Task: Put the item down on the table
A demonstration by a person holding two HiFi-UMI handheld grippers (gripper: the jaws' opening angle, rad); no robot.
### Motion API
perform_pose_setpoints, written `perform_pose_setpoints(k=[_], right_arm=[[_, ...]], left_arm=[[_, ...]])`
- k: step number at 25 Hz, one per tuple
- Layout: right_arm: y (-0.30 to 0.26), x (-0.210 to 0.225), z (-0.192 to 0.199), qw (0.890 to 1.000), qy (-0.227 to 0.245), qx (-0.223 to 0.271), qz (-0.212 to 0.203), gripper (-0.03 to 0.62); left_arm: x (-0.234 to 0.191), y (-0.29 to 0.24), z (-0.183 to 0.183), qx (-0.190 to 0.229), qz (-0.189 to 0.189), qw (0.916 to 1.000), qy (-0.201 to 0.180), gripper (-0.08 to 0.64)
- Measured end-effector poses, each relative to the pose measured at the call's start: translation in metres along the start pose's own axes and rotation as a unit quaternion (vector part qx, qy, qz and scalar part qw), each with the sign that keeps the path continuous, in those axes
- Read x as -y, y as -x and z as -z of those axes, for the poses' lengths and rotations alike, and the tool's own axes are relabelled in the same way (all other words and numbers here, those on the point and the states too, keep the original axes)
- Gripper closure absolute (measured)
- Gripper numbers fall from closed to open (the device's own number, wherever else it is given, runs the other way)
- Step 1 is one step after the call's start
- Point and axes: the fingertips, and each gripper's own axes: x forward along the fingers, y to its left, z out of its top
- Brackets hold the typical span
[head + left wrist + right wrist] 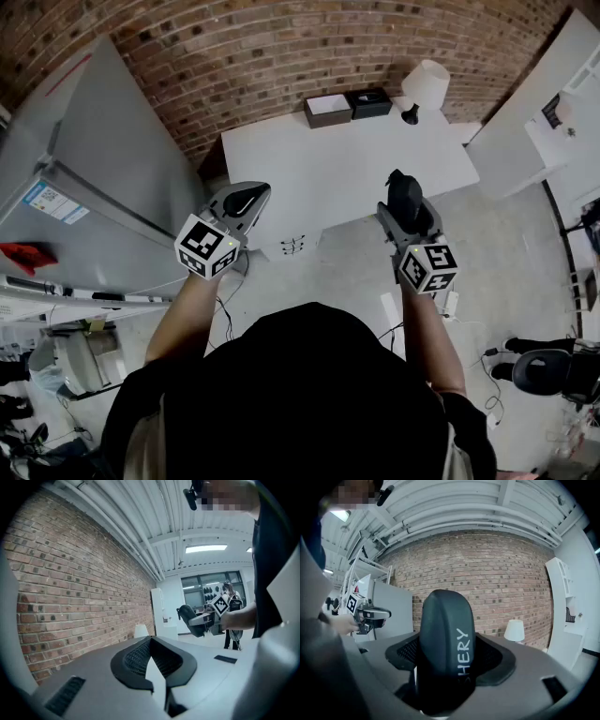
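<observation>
Item (443,620) — rounded matte black, in R gripper (451,656) fingers, L gripper (150,641) fingers together.

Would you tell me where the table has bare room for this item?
The table is bare across its middle and near edge. Only the far edge is crowded: an open box, a black box and a lamp.

Lab or studio workspace, probably: bare brick wall (281,56), ribbed ceiling (140,513) with strip light (206,549). White table (328,164) carries a lamp (424,86) at its far right corner; cables (225,314), office chair (544,370) on floor (347,281).
</observation>
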Motion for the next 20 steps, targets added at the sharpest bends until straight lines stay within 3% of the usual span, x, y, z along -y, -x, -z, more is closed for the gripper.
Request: perform_pose_setpoints(k=[10, 20], right_arm=[[0.018, -0.003, 0.010, 1.000, -0.009, -0.003, 0.006, 0.247], [0.015, -0.007, 0.012, 1.000, -0.023, 0.000, 0.017, 0.245]], left_arm=[[0.018, 0.005, 0.004, -0.008, 0.007, 0.9999, 0.004, 0.545], [0.008, 0.013, 0.010, -0.008, 0.009, 0.9999, 0.010, 0.545]])
